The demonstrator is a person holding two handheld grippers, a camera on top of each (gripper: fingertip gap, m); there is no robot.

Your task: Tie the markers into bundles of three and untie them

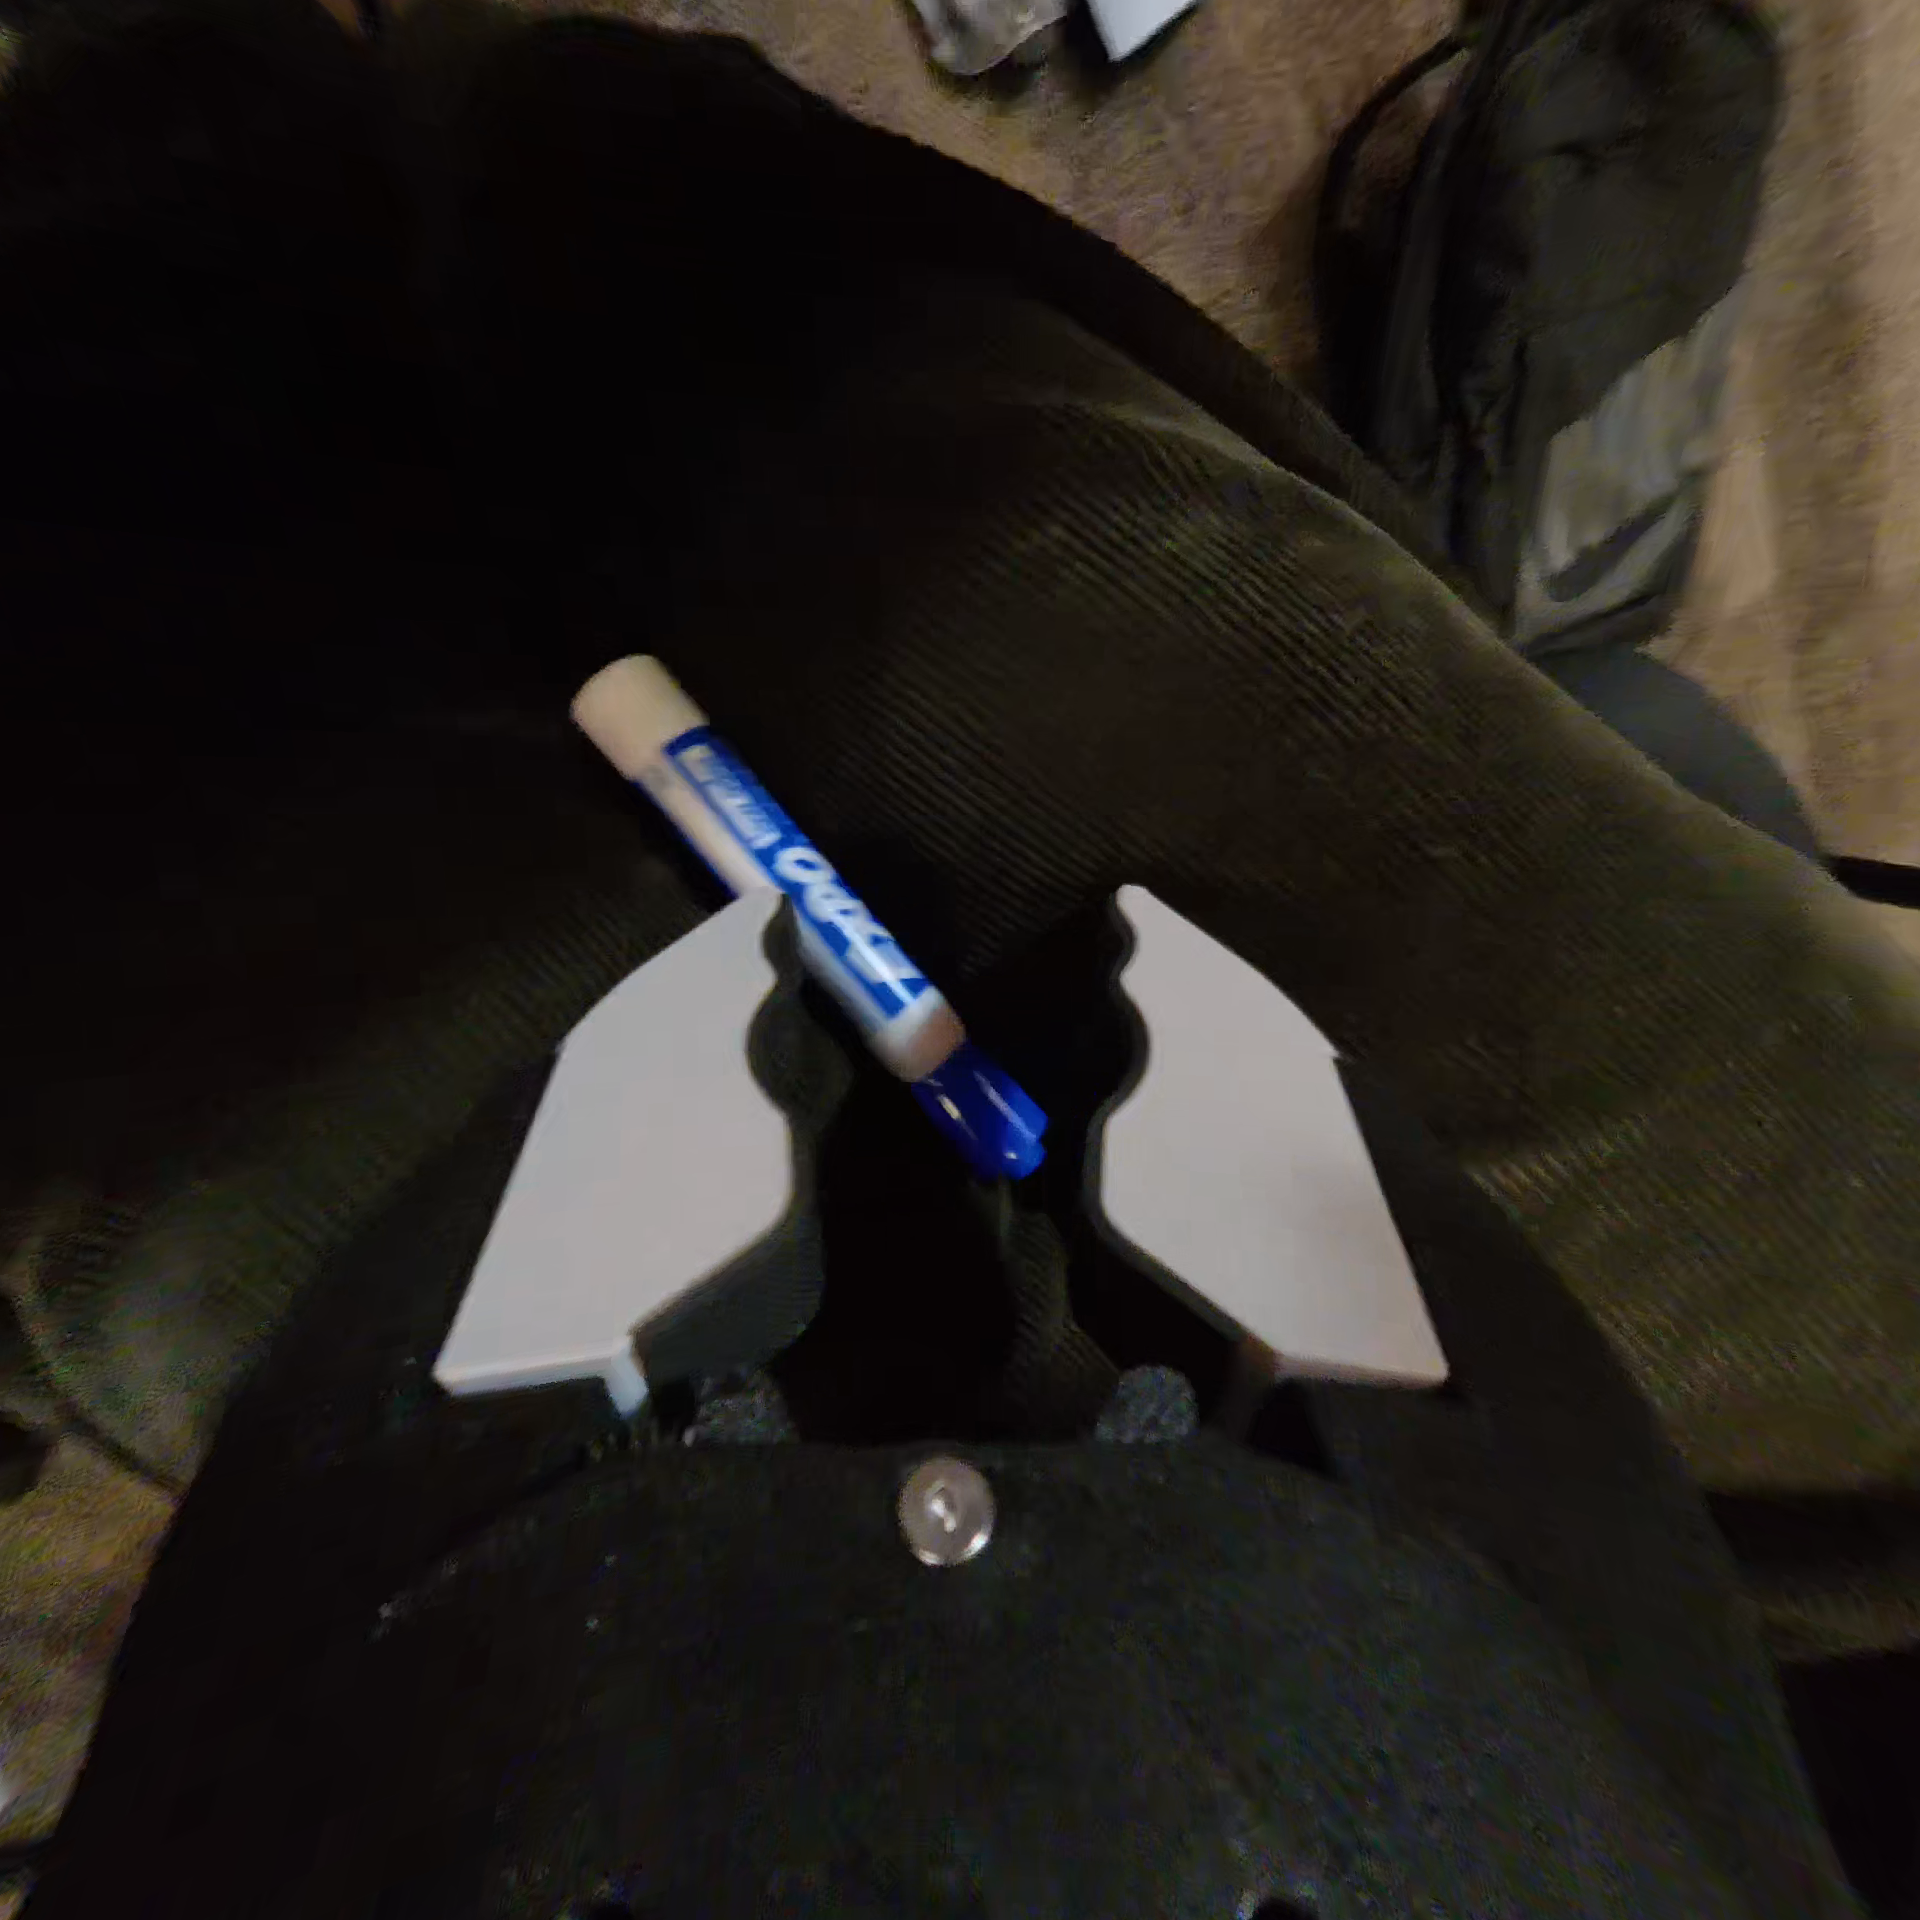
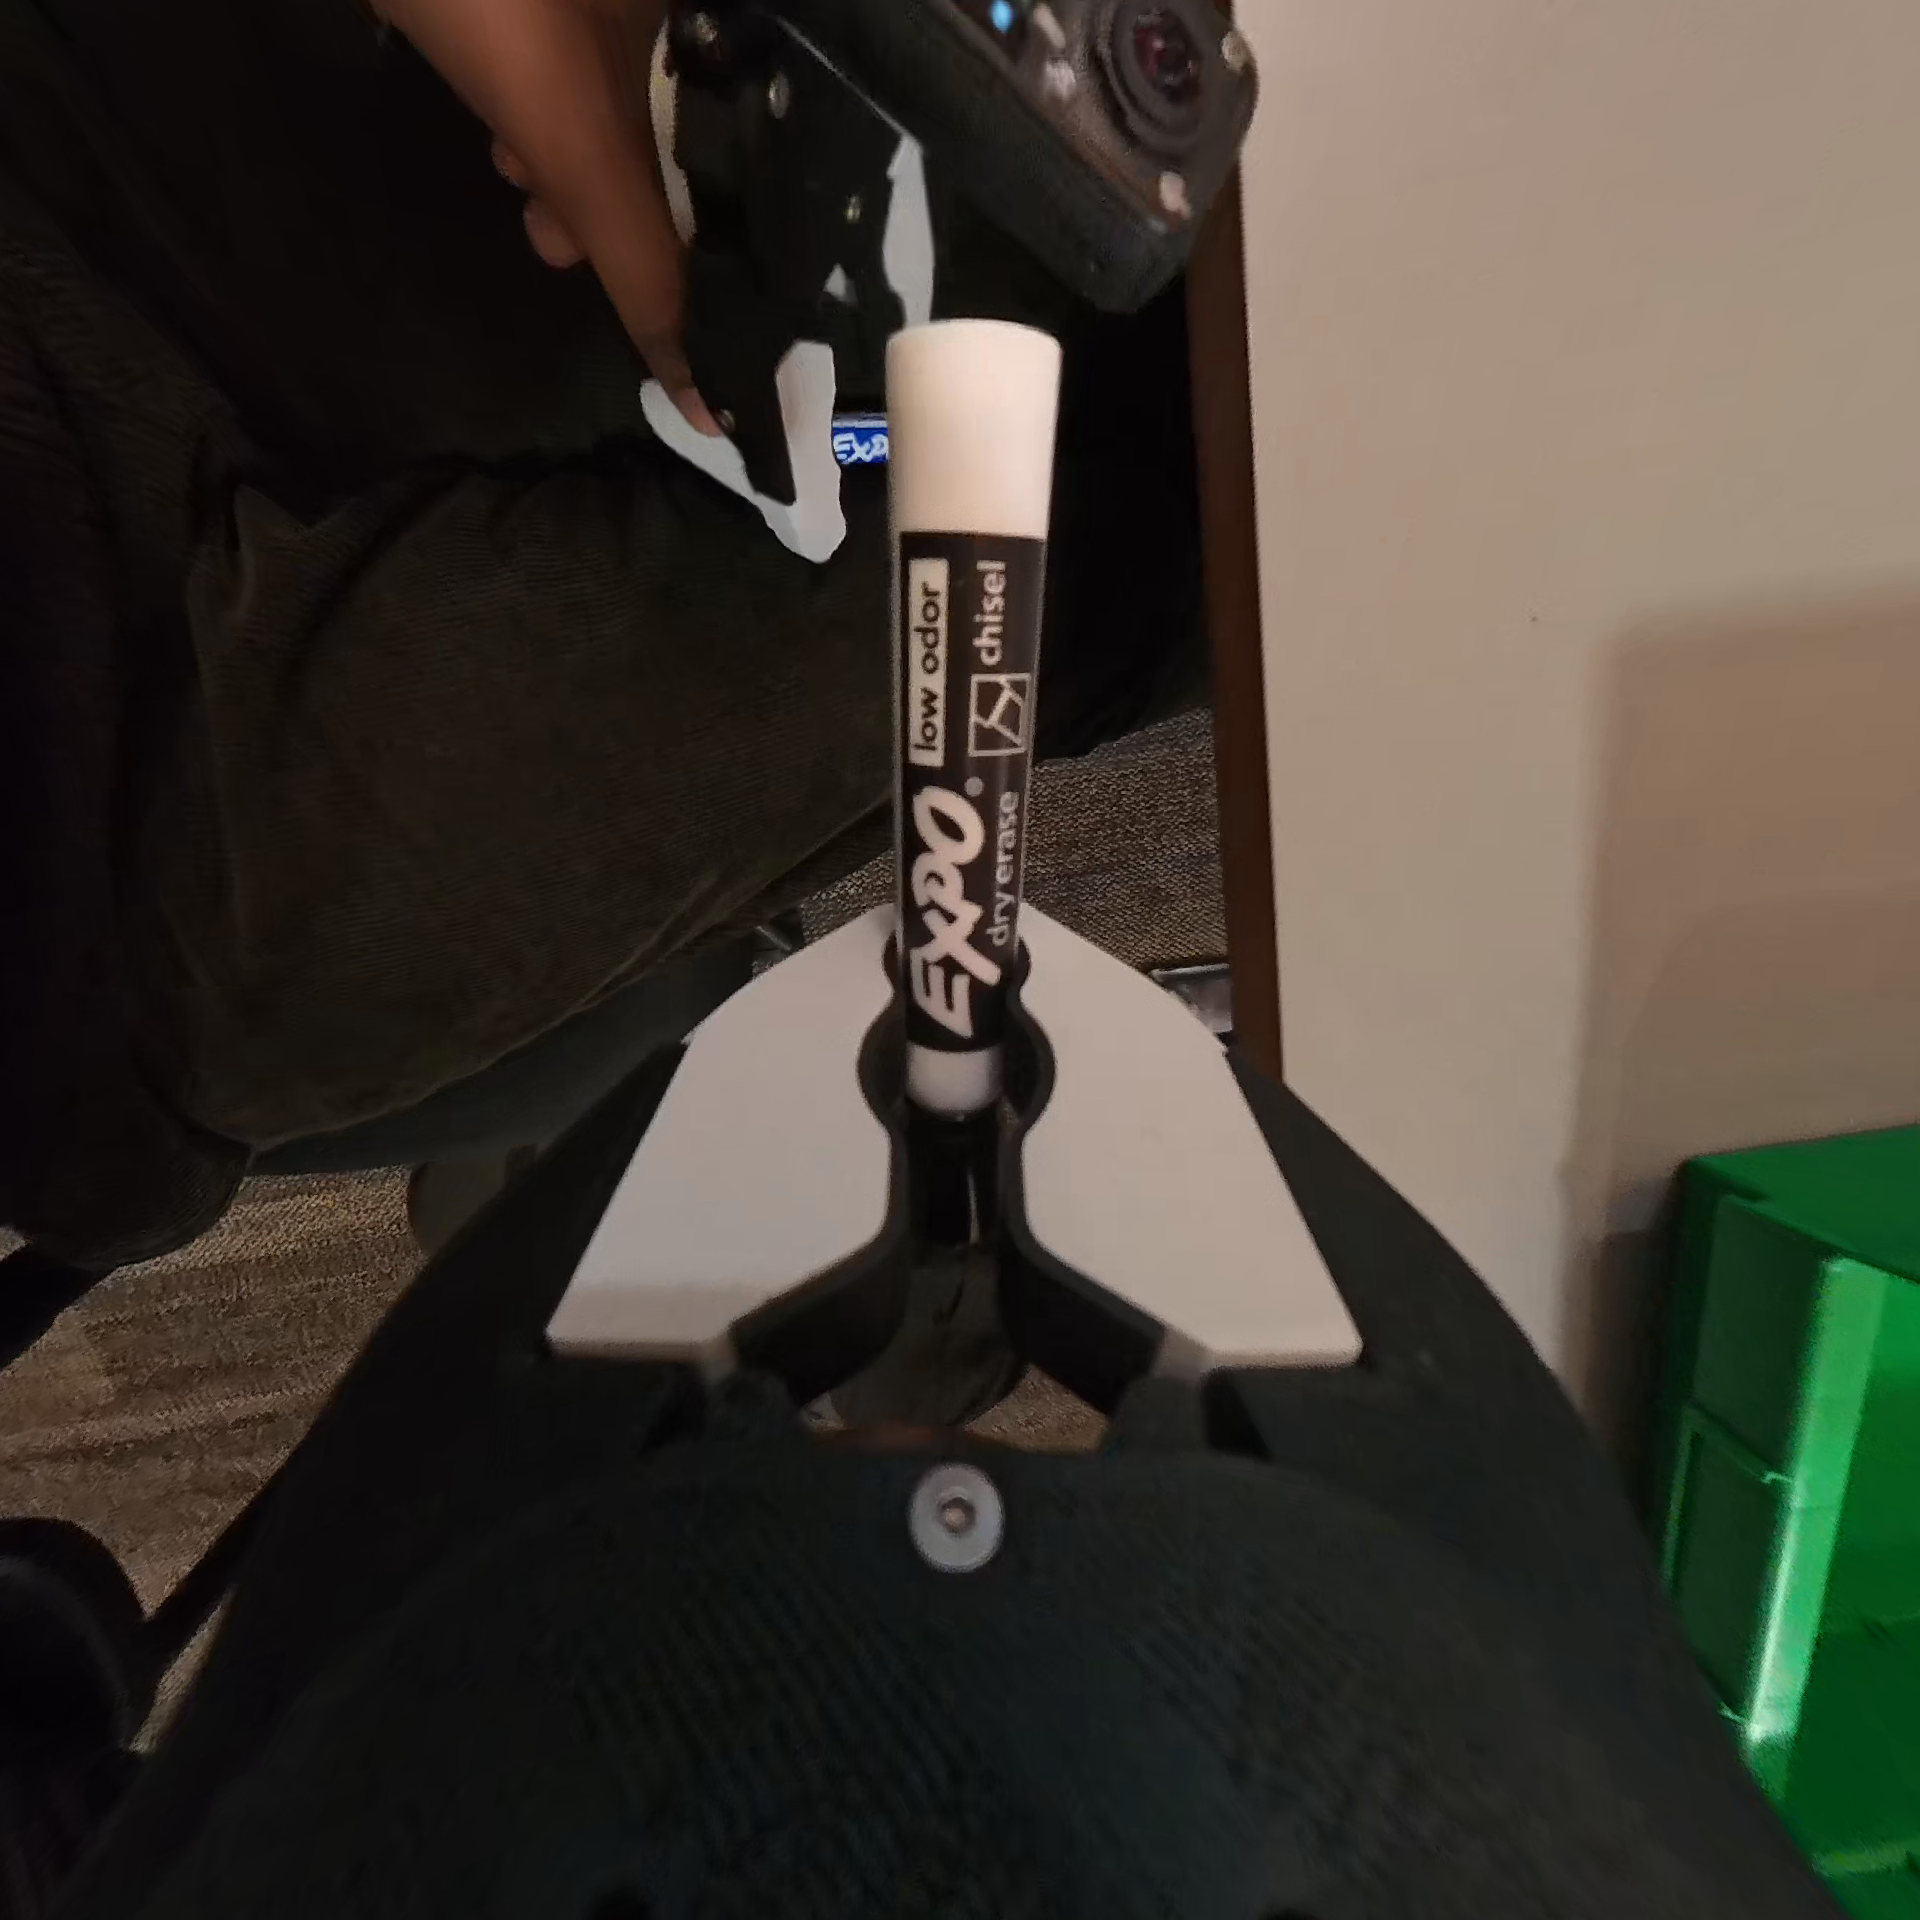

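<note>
Nearby, the right gripper (image 2: pixel 951 997) pinches a black dry-erase marker (image 2: pixel 966 727) upright, beside a cream wall (image 2: pixel 1558 520). Farther left, the left gripper (image 1: pixel 940 935), fingers spread, has a tilted blue marker (image 1: pixel 800 914) between them over dark trousers (image 1: pixel 1143 644).

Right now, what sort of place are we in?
Probably an office or a room at home, seen near the floor: brownish carpet, a plain cream wall, a green plastic bin and a dark wooden post.
</note>
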